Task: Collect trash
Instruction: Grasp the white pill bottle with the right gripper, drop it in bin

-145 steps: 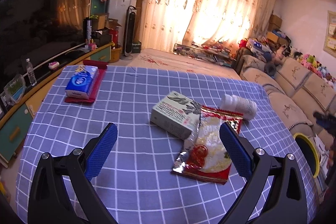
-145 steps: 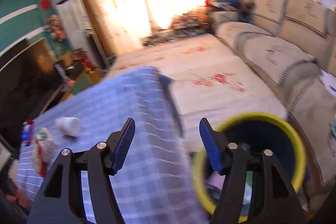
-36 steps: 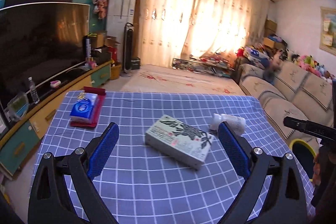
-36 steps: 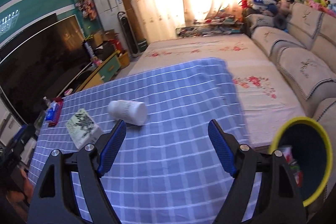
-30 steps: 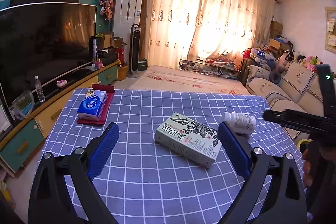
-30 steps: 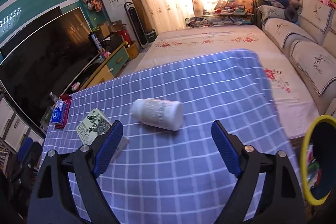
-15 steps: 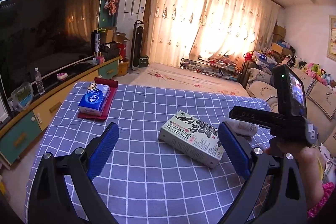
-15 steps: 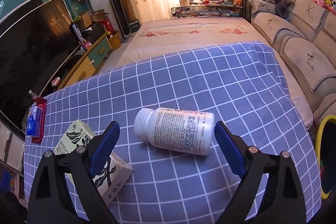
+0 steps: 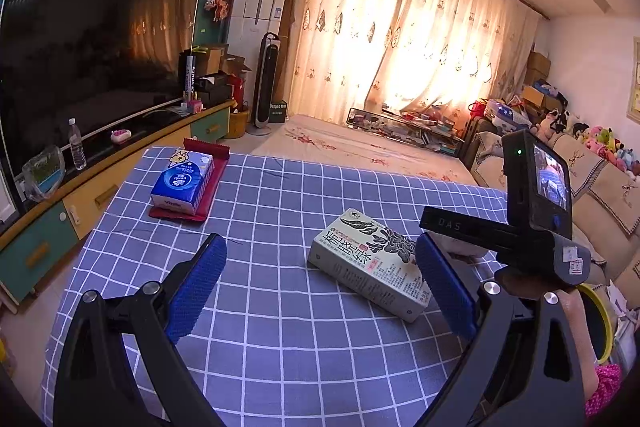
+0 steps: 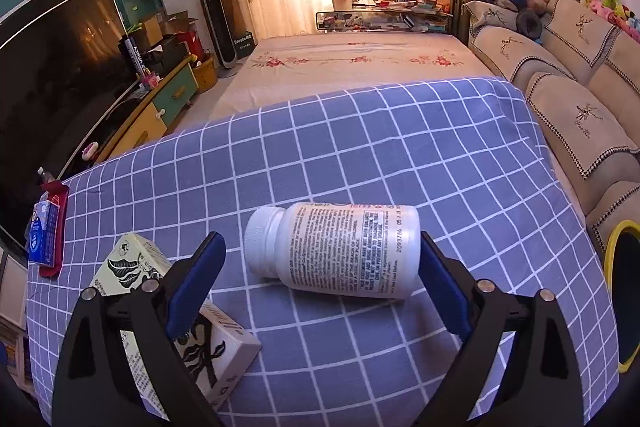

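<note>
— So, where is the right gripper (image 10: 320,275) sitting?

— Low over the blue checked tablecloth (image 10: 360,147), with its blue-padded fingers (image 10: 196,283) spread wide. A white pill bottle (image 10: 336,249) lies on its side between them, cap pointing to the left finger, base just beside the right one. I cannot tell whether that pad touches the base; the left pad stands clear of the cap. Nothing is clamped.

— Anything else near that bottle?

— A cream carton printed with dark leaves (image 10: 176,323) lies flat at the lower left, partly behind the left finger. Far off at the left edge a blue tissue pack (image 10: 44,231) rests on a red tray (image 10: 56,259). At the right edge, past the table, the yellow rim of a dark bin (image 10: 612,239) shows beside the sofa.

— And the left gripper (image 9: 320,291)?

— Also spread wide and holding nothing, hanging above the near part of the cloth (image 9: 280,347). The same carton (image 9: 372,263) lies between its fingers, closer to the right pad, well short of both. The right gripper's black body with its camera (image 9: 536,211) comes in from the right, covering most of the bottle, of which only a pale sliver (image 9: 460,247) shows beneath it.

— The tissue pack from that side?

— At the far left of the table (image 9: 184,179), on its red tray (image 9: 212,183), well apart from the carton. The bin's yellow rim (image 9: 600,311) peeks out at the right, behind the hand.
</note>
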{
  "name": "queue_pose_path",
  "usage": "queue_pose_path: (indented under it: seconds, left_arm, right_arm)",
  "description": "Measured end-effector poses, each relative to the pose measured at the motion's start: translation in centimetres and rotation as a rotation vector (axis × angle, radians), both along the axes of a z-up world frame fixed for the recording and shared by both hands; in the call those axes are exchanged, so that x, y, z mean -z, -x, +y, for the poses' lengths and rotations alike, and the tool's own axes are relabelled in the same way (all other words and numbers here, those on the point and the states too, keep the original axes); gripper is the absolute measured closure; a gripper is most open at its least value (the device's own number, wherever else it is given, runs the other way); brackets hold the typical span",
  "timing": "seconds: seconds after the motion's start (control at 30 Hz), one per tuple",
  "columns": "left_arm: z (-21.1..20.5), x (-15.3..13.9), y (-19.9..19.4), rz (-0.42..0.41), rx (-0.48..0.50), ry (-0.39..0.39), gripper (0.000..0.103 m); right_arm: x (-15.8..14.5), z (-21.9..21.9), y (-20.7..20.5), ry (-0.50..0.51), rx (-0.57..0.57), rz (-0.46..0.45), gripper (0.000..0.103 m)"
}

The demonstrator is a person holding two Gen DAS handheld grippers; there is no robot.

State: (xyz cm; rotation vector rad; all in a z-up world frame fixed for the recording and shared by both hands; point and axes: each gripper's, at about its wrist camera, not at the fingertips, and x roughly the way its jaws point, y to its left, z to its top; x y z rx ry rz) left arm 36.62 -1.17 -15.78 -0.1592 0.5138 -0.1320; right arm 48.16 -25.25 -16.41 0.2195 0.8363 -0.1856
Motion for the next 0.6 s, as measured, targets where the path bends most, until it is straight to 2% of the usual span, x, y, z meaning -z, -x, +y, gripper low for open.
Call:
queue_pose_path:
  seconds: [0.27,0.3,0.33,0.6]
  left_arm:
    - [-0.2,0.3,-0.1,0.007,0.001,-0.005,0.009]
    - [-0.3,0.3,-0.1,0.006,0.003,-0.008,0.009]
    - [-0.4,0.3,-0.1,0.006,0.004,-0.011,0.009]
    - [-0.6,0.4,-0.2,0.011,0.006,-0.017,0.009]
  right_arm:
    - [1.2,0.2,-0.6,0.002,0.009,0.01,0.009]
    - [1.4,0.0,-0.7,0.003,0.012,0.015,0.011]
    - [1.5,-0.3,-0.8,0.007,0.02,0.021,0.022]
    - [1.4,-0.9,-0.6,0.001,0.014,0.019,0.022]
